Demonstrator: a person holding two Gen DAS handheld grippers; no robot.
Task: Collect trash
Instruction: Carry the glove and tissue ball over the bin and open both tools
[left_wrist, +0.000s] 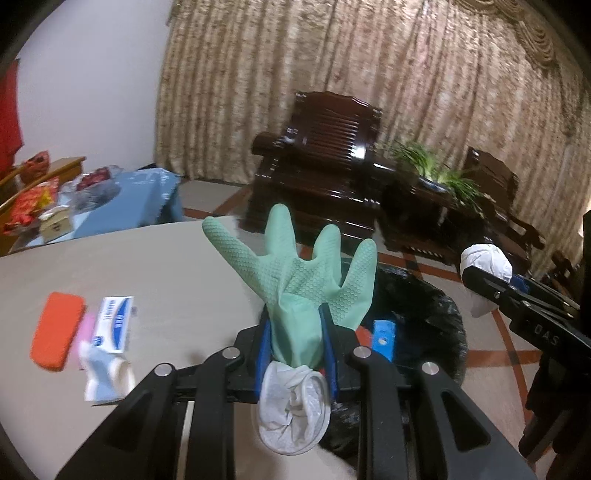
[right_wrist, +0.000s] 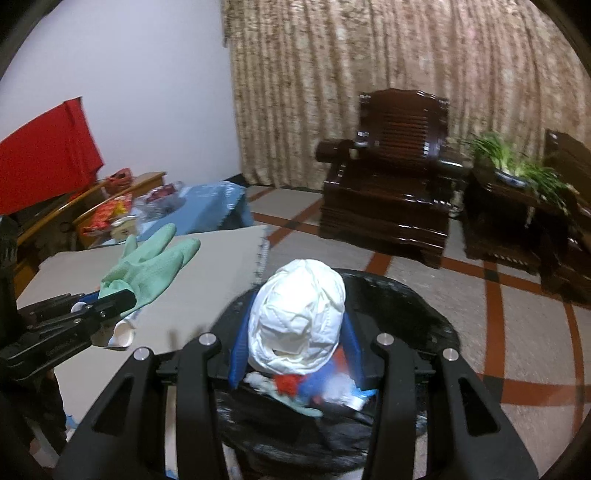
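Note:
My left gripper (left_wrist: 295, 325) is shut on a green rubber glove (left_wrist: 306, 269), held upright over the table edge next to the black-lined trash bin (left_wrist: 443, 306). Its white lining hangs out below. The glove also shows in the right wrist view (right_wrist: 151, 262), with the left gripper (right_wrist: 114, 299). My right gripper (right_wrist: 295, 332) is shut on a crumpled white wad (right_wrist: 299, 317) held over the bin (right_wrist: 417, 299). That wad also shows in the left wrist view (left_wrist: 485, 260). Inside the bin lie red, blue and white scraps (right_wrist: 310, 387).
On the beige table (left_wrist: 147, 266) lie an orange sponge (left_wrist: 55, 334), a white and blue packet (left_wrist: 114, 323) and a pale crumpled item (left_wrist: 105, 376). Dark wooden armchairs (left_wrist: 325, 173), a plant (left_wrist: 436, 166) and a cluttered blue-clothed table (left_wrist: 122, 199) stand behind.

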